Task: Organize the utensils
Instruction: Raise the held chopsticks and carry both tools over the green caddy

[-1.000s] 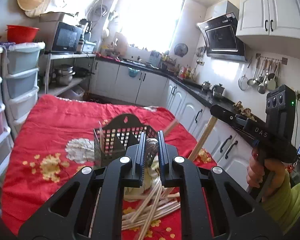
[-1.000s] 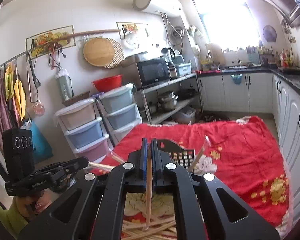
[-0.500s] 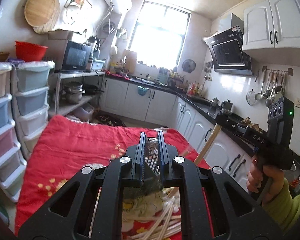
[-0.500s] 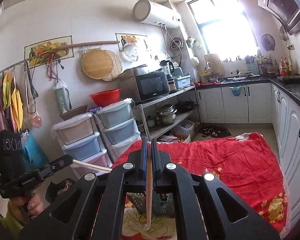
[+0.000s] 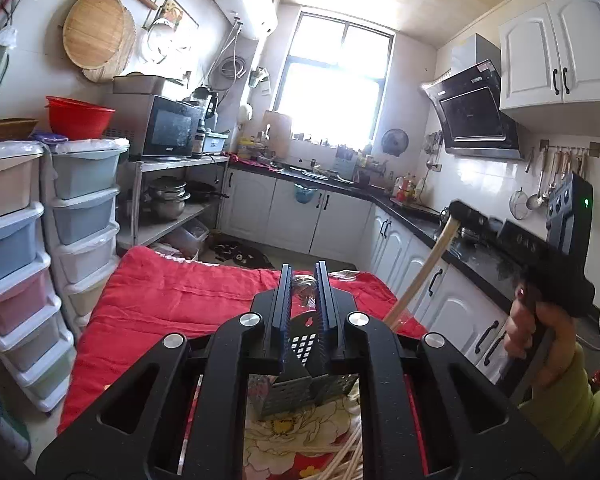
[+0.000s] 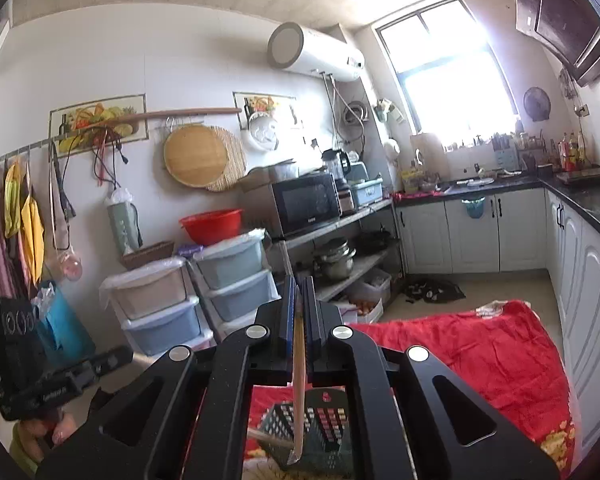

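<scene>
Wooden chopstick (image 6: 299, 380) is what we pinch in the jaws of our right gripper (image 6: 299, 300), and it hangs down toward the dark holder (image 6: 320, 436) on the red cloth (image 6: 480, 356). Our left gripper (image 5: 303, 292) has its jaws nearly pressed together on something thin and shiny; we cannot tell what it is. More chopsticks (image 5: 340, 460) lie loose on the bench, near the holder. We judge that we are carrying pieces to the holder. The next move needs us to lower the tip straight into one compartment, then release.
</scene>
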A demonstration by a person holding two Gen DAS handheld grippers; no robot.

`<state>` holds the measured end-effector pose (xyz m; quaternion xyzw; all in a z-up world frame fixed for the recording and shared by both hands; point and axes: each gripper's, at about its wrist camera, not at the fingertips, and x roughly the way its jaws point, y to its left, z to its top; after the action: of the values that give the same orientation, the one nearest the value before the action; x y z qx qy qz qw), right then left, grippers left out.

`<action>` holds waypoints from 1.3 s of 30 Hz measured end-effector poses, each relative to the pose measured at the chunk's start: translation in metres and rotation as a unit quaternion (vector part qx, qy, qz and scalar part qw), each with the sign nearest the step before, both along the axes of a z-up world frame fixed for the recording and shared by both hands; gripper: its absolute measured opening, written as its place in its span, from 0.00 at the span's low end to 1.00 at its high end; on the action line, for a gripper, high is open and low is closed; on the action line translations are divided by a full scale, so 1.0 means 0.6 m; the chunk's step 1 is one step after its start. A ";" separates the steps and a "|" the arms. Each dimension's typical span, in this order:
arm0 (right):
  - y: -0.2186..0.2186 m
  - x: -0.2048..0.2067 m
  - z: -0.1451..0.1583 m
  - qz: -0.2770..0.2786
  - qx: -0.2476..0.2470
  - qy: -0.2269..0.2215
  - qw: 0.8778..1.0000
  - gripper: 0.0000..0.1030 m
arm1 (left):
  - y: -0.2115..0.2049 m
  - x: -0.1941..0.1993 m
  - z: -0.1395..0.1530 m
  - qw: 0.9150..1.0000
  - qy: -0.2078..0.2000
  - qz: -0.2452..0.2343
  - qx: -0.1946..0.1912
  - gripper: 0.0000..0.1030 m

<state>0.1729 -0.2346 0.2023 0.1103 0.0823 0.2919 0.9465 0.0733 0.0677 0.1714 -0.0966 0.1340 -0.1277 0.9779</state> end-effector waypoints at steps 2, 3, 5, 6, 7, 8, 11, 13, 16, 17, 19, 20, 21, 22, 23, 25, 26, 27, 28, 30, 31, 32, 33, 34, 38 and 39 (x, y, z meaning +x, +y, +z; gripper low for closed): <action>0.002 0.006 0.004 -0.001 0.003 -0.004 1.000 0.04 | 0.004 0.001 -0.003 1.000 0.005 0.002 0.000 0.07; 0.004 0.010 0.006 -0.003 0.004 -0.005 1.000 0.04 | 0.005 0.002 -0.005 1.000 0.008 0.002 0.000 0.07; 0.007 0.018 0.005 -0.006 0.006 -0.005 1.000 0.04 | 0.006 -0.001 -0.008 1.000 0.012 0.004 0.003 0.07; 0.008 0.023 0.004 -0.007 0.007 -0.004 1.000 0.04 | 0.007 -0.002 -0.010 1.000 0.014 0.005 0.005 0.07; 0.009 0.028 0.002 -0.009 0.007 -0.003 1.000 0.04 | 0.008 -0.002 -0.012 1.000 0.017 0.005 0.005 0.07; 0.011 0.031 0.000 -0.010 0.008 -0.001 1.000 0.04 | 0.010 -0.003 -0.013 1.000 0.020 0.005 0.006 0.07; 0.017 0.048 -0.010 -0.013 0.010 0.008 1.000 0.04 | 0.012 -0.002 -0.017 1.000 0.027 0.007 0.009 0.07; 0.020 0.057 -0.019 -0.015 0.012 0.011 1.000 0.04 | 0.013 -0.001 -0.019 0.999 0.031 0.008 0.012 0.07; 0.021 0.071 -0.034 -0.020 0.013 0.016 1.000 0.04 | 0.013 0.003 -0.025 0.999 0.041 0.009 0.017 0.07; 0.022 0.074 -0.038 -0.021 0.013 0.017 1.000 0.04 | 0.013 0.005 -0.028 0.999 0.046 0.009 0.018 0.07; 0.023 0.081 -0.048 -0.027 0.012 0.017 0.999 0.04 | 0.012 0.009 -0.034 0.998 0.053 0.008 0.019 0.07; 0.024 0.082 -0.051 -0.029 0.011 0.017 0.999 0.04 | 0.011 0.010 -0.038 0.998 0.057 0.007 0.019 0.07; 0.026 0.084 -0.055 -0.031 0.011 0.015 0.999 0.04 | 0.011 0.012 -0.041 0.998 0.060 0.006 0.019 0.07; 0.028 0.086 -0.058 -0.033 0.010 0.014 0.999 0.04 | 0.010 0.013 -0.044 0.998 0.063 0.004 0.019 0.07; 0.028 0.088 -0.062 -0.035 0.010 0.012 0.999 0.04 | 0.010 0.015 -0.047 0.998 0.066 0.004 0.019 0.07; 0.033 0.093 -0.069 -0.037 0.009 0.010 0.999 0.04 | 0.009 0.019 -0.053 0.997 0.071 0.003 0.017 0.07; 0.037 0.095 -0.074 -0.040 0.007 0.010 0.999 0.04 | 0.009 0.021 -0.056 0.997 0.073 0.002 0.015 0.07; 0.041 0.098 -0.077 -0.041 0.005 0.010 0.999 0.04 | 0.007 0.022 -0.058 0.997 0.075 0.001 0.015 0.07; 0.044 0.100 -0.080 -0.042 0.003 0.011 0.999 0.04 | 0.007 0.025 -0.061 0.997 0.077 0.000 0.015 0.07; 0.050 0.105 -0.089 -0.044 0.000 0.013 0.999 0.04 | 0.005 0.032 -0.066 0.996 0.083 -0.001 0.015 0.07; 0.053 0.107 -0.093 -0.045 -0.002 0.014 0.999 0.04 | 0.005 0.033 -0.071 0.996 0.085 -0.002 0.013 0.07; 0.056 0.109 -0.098 -0.047 -0.005 0.014 0.999 0.04 | 0.004 0.037 -0.075 0.996 0.089 -0.003 0.013 0.07; 0.058 0.112 -0.101 -0.048 -0.007 0.015 0.999 0.04 | 0.002 0.040 -0.078 0.996 0.091 -0.004 0.013 0.07; 0.060 0.114 -0.105 -0.049 -0.009 0.016 0.999 0.04 | 0.001 0.043 -0.080 0.995 0.094 -0.005 0.013 0.07; 0.066 0.127 -0.121 -0.051 -0.013 0.028 0.998 0.04 | -0.007 0.059 -0.092 0.994 0.105 -0.012 0.009 0.07; 0.067 0.130 -0.125 -0.051 -0.013 0.031 0.998 0.04 | -0.009 0.064 -0.095 0.994 0.106 -0.013 0.009 0.07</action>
<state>0.2508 -0.1947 0.1271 0.1111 0.1098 0.2389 0.9584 0.1115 0.0624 0.1145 -0.0993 0.2392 -0.1287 0.9573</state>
